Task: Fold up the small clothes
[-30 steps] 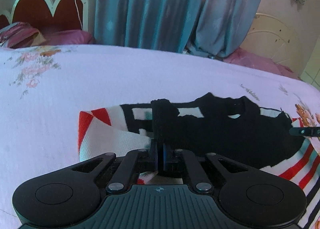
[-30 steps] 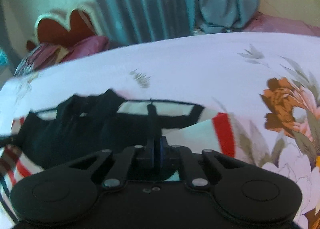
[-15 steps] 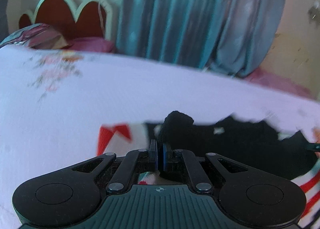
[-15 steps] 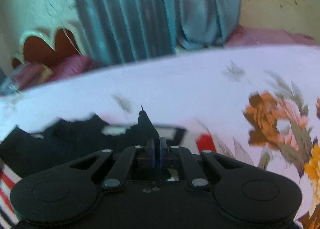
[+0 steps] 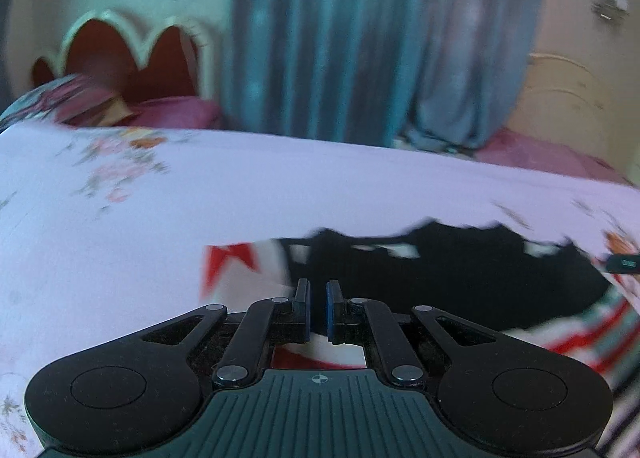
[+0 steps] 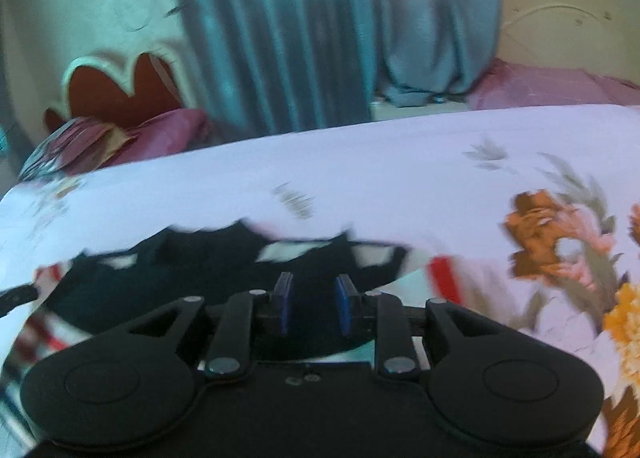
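One sweater (image 5: 460,282) on one bed (image 5: 280,186); two grippers parted, empty.

Soft daylight glows through the teal curtain (image 5: 360,38), leaving the room evenly lit with a cool cast. Both views are smeared by motion blur; the bedsheet (image 6: 400,162) curves with fisheye distortion, corners vignetted dark.

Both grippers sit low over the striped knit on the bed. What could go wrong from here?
1. The right gripper has just been opening, with nothing between its pads; the black, red and white knitted garment has a ragged, rumpled far edge, so the fold may settle unevenly.
2. The left gripper, jaws narrowly apart, is close over the knit; withdrawing could snag it and drag the fold.
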A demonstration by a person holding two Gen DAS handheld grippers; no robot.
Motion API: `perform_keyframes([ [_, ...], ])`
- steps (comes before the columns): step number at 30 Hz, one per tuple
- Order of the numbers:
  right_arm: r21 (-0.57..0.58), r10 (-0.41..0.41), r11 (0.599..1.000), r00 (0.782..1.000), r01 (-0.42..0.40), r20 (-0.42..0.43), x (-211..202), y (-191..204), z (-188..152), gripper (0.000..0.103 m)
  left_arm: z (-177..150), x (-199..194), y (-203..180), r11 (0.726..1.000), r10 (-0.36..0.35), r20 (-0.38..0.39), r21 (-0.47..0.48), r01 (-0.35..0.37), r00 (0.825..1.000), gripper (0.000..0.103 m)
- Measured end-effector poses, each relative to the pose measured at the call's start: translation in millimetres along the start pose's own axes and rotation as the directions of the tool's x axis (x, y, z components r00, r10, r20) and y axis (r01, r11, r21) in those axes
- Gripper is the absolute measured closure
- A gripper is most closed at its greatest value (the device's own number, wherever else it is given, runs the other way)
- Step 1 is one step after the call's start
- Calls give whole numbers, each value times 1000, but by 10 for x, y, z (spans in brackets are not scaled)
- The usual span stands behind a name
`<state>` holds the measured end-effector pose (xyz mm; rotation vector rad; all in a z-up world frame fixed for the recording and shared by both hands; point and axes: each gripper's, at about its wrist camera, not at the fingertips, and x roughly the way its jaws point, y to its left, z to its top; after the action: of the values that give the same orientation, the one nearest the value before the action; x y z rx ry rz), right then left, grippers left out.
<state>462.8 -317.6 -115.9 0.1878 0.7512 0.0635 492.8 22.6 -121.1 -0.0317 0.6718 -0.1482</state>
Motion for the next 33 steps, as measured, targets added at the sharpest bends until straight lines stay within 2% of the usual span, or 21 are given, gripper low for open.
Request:
perform_keyframes([
  [5, -65, 67, 995, 996, -70, -51, 58, 451, -215, 80, -146, -4, -334, 996, -89, -50, 11, 90, 995, 98],
  [7, -98, 76, 992, 995, -82, -67, 73, 596, -303, 82, -236, 28, -401, 995, -87, -72, 34, 90, 994, 98],
  [9, -127, 59, 990, 995, -69, -81, 97, 650, -375, 81, -341, 93, -355, 997, -56, -103, 39, 60, 993, 98],
  [13, -140, -11, 990, 997, 0, -77, 92, 500, -461, 82, -465, 62, -124, 1000, -1, -95, 13, 3, 996, 98],
  [15, -125, -27, 992, 997, 18, -71, 44, 375, -490, 87, -496, 27, -9, 1000, 12, -100, 0, -12, 995, 99],
  [19, -115, -81, 991, 995, 73, -61, -48, 178, -573, 86, -526, -26, 86, 1000, 16, -110, -1, -16, 994, 99],
  [21, -73, -79, 995, 995, 74, -67, -109, 151, -583, 81, -498, -74, 57, 999, 23, -116, -21, -26, 993, 98],
  [22, -71, -78, 995, 995, 73, -63, -155, 190, -580, 73, -488, -131, 21, 999, 23, -110, -31, -26, 994, 98],
  [24, -78, -52, 996, 997, 48, -51, -233, 307, -587, 68, -484, -238, -57, 999, -1, -95, -41, -3, 995, 98],
  [29, -122, -1, 992, 999, -4, -39, -332, 694, -656, 68, -580, -371, -423, 997, -74, -103, 14, 76, 992, 98],
  [31, -131, 13, 991, 998, -20, -57, -310, 797, -714, 68, -624, -375, -490, 998, -57, -100, 25, 60, 993, 98],
  [33, -161, -13, 987, 998, 2, -66, -289, 841, -785, 68, -660, -347, -459, 999, -46, -116, 22, 49, 992, 98],
])
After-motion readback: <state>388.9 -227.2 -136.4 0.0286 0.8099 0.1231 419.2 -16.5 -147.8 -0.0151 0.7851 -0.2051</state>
